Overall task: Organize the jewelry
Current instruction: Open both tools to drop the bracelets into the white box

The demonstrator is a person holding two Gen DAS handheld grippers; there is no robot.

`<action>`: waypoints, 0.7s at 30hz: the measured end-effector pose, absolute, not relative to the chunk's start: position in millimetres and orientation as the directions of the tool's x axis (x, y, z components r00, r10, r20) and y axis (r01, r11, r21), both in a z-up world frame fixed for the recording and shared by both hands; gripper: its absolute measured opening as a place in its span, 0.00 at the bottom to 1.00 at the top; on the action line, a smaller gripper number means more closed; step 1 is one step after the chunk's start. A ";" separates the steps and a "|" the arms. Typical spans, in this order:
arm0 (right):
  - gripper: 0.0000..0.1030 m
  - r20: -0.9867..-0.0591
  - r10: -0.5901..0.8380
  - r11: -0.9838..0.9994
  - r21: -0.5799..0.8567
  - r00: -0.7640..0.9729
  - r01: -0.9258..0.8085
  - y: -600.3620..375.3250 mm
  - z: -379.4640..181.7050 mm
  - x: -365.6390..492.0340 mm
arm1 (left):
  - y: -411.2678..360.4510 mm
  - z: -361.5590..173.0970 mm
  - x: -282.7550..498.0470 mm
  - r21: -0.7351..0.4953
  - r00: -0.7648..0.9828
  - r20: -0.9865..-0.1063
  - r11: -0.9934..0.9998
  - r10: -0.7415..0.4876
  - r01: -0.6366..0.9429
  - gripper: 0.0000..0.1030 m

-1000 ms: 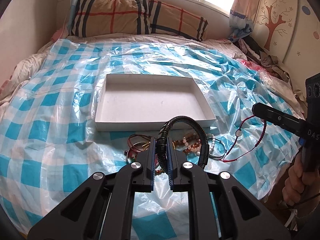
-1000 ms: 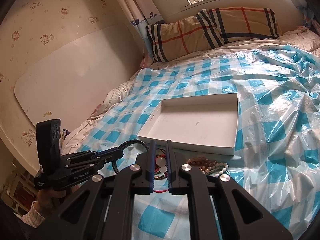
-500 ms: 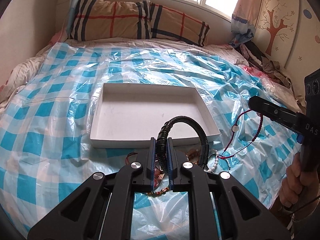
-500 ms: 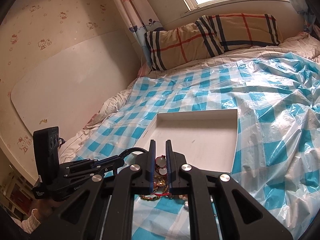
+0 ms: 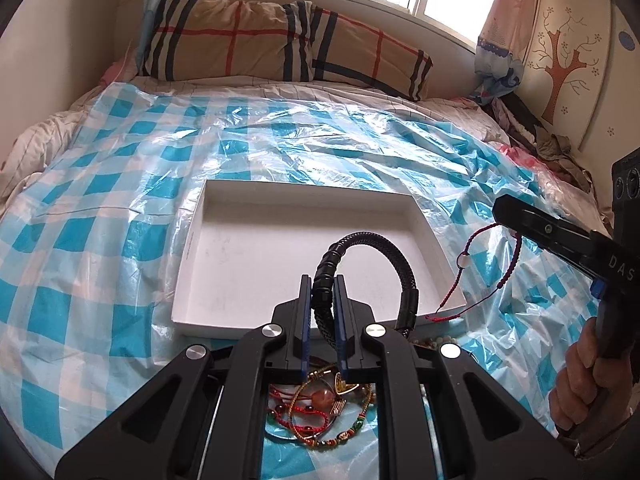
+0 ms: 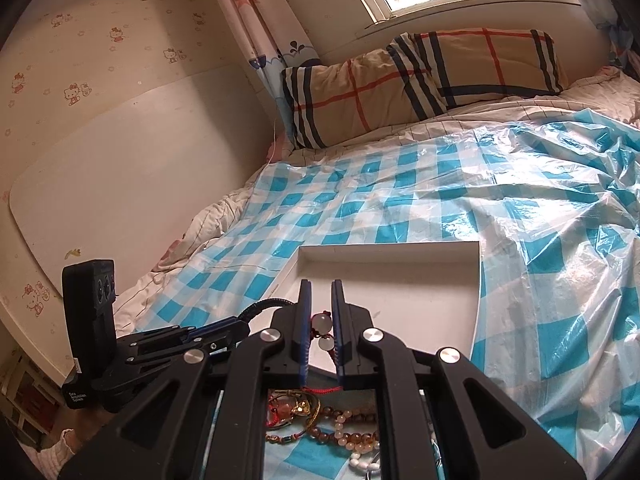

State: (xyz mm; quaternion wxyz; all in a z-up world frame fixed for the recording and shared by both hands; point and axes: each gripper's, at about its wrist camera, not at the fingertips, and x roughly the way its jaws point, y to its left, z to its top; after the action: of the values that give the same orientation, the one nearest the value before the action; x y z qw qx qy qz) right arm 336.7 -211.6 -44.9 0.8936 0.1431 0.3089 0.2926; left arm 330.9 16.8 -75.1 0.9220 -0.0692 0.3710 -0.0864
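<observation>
My left gripper [image 5: 323, 284] is shut on a black braided bracelet [image 5: 384, 246] and holds it up over the near edge of the white shallow box [image 5: 248, 256]. My right gripper [image 6: 321, 292] is shut on a red cord bracelet with pale beads [image 6: 322, 322]; in the left wrist view the cord [image 5: 480, 276] hangs from it over the box's right near corner. The box [image 6: 432, 280] lies open on the blue checked plastic sheet. A pile of bead bracelets and red cords [image 5: 320, 412] lies under both grippers [image 6: 344, 428].
The blue-and-white checked plastic sheet [image 5: 100, 264] covers the bed. Plaid pillows [image 5: 280, 44] lie at the head under the window. Clothes [image 5: 552, 148] are heaped at the far right. A wall [image 6: 100, 152] runs along the bed's left side.
Both grippers have risen and moved forward toward the box, each carrying its bracelet. The jewelry pile now lies beneath the grippers rather than ahead of them.
</observation>
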 end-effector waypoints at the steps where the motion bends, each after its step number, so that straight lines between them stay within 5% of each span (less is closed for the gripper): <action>1: 0.10 -0.467 0.610 0.789 0.435 0.640 -0.435 -210.1 -45.9 340.1 | 16.3 -76.4 334.9 -0.192 0.710 -0.672 0.976 -0.210 0.106 0.09; 7: 0.11 -0.474 0.597 0.798 0.429 0.647 -0.423 -202.0 -59.6 360.9 | 15.9 -86.1 357.5 -0.196 0.714 -0.673 0.977 -0.194 0.081 0.09; 9: 0.32 -0.497 0.587 0.805 0.439 0.638 -0.398 -200.8 -71.2 372.1 | 16.5 -94.3 370.3 -0.191 0.705 -0.686 0.980 -0.180 0.065 0.10; 10: 0.55 -0.507 0.579 0.810 0.446 0.639 -0.380 -201.8 -77.3 376.9 | 16.4 -99.8 377.3 -0.182 0.695 -0.700 0.982 -0.164 0.049 0.10; 11: 0.58 -0.511 0.572 0.814 0.450 0.641 -0.368 -203.2 -81.7 379.4 | 17.6 -106.1 383.6 -0.174 0.684 -0.715 0.984 -0.146 0.029 0.11; 21: 0.59 -0.545 0.525 0.845 0.425 0.654 -0.324 -228.3 -74.3 345.4 | 27.4 -107.1 352.3 -0.149 0.679 -0.728 0.989 -0.101 -0.013 0.27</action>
State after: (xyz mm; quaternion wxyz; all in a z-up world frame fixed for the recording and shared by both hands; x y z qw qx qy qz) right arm 345.4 -228.3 -74.3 0.8976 0.1467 0.3420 0.2365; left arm 352.3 27.4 -107.1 0.9134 -0.0709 0.4002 -0.0242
